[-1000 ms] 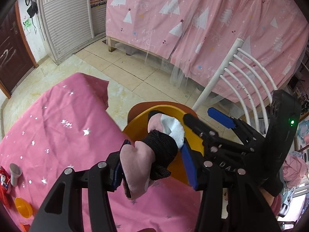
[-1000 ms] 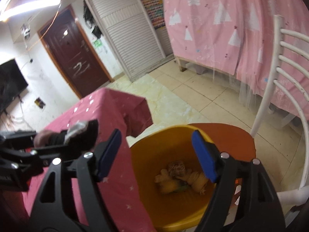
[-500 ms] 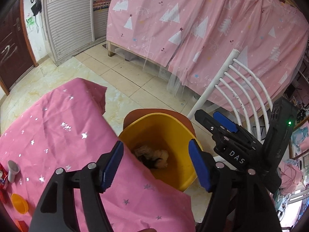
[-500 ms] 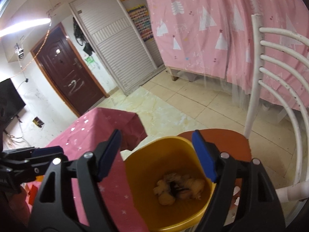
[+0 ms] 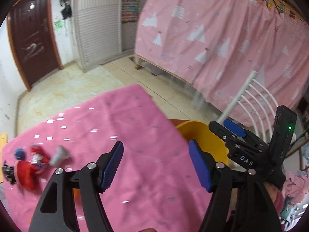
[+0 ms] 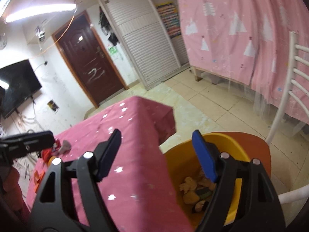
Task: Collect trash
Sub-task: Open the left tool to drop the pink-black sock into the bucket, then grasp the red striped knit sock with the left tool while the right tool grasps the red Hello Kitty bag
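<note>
We judge the next pickup belongs to our left hand-held gripper (image 5: 155, 166), whose jaws are spread with nothing between them, over the pink table (image 5: 135, 127). The remaining trash, a red wrapper pile (image 5: 29, 166) and a small grey cup (image 5: 58, 155) tipped on its side, lies toward the table's far-left edge, well off to that gripper's left. Our right hand-held gripper (image 6: 155, 154), also spread and empty, hangs at the opposite edge above the yellow bin (image 6: 227, 141), which holds crumpled scraps and sits on an orange-seated chair (image 6: 256, 145).
</note>
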Tool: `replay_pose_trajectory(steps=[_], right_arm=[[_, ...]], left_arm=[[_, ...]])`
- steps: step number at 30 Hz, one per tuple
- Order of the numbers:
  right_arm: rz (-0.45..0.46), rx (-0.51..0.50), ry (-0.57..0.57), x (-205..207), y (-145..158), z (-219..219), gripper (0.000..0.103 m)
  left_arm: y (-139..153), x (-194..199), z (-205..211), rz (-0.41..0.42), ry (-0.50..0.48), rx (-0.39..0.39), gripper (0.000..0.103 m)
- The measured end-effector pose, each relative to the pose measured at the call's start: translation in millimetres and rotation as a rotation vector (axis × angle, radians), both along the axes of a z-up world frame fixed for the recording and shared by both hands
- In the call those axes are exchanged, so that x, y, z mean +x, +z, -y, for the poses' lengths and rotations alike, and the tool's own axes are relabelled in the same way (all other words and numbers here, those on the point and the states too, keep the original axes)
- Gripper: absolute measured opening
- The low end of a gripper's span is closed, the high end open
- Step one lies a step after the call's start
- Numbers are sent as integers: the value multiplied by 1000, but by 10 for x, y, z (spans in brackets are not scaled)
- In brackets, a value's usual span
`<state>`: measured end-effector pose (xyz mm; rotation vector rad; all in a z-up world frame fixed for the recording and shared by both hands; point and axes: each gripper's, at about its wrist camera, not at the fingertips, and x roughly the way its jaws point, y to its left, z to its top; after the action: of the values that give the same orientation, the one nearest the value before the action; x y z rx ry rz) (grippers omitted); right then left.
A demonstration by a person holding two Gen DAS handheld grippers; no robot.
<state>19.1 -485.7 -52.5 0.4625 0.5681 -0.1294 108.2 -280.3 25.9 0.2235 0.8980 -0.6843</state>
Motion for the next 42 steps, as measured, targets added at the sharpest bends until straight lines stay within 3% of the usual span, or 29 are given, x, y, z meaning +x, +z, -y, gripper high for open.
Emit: replay_pose_trajectory(steps=[5, 7, 14, 21, 30, 42], right_arm=[[-11, -43, 88, 226, 111, -382, 73], [-13, -60, 117, 301, 158, -518, 79], [-24, -109, 222, 576, 305, -1019, 80], [-38, -160, 311, 806, 369, -1474, 81], [-52, -213, 401, 1047, 423, -1961, 81], [-75, -272, 506, 1280, 418, -2437, 85]], left_arm=[[122, 126, -442, 44, 66, 0, 65], [153, 165, -616, 68, 91, 9, 66], [173, 306, -1235, 142, 155, 57, 67], [91, 564, -1827, 138, 225, 72, 67], [-148, 786, -2232, 85, 263, 72, 67], [-586, 1038, -2331, 25, 261, 123, 67]])
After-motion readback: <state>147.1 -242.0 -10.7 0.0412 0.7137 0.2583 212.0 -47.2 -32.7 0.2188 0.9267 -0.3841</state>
